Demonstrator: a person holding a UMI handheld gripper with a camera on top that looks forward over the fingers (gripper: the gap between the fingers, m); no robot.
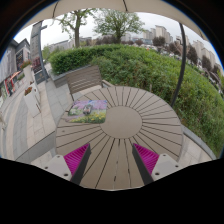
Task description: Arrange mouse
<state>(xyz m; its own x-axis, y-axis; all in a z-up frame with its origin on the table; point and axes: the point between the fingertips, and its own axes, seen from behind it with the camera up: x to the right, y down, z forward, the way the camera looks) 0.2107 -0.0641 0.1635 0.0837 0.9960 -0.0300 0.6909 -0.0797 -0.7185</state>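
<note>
A round wooden slatted table (125, 122) fills the middle of the gripper view. A flat, colourful rectangular pad (88, 110) lies on the table's far left part; I cannot make out a mouse on it or anywhere else on the table. My gripper (112, 152) is open and empty above the near edge of the table. Its two fingers stand wide apart with only bare slats between them. The magenta pads (76, 158) show on their inner faces. The colourful pad lies well beyond the left finger.
A slatted chair (85, 78) stands behind the table at its far left. A green hedge (150, 62) runs behind and to the right, with a thin tree trunk (181, 70). A paved terrace (28, 112) lies to the left, with more furniture further back.
</note>
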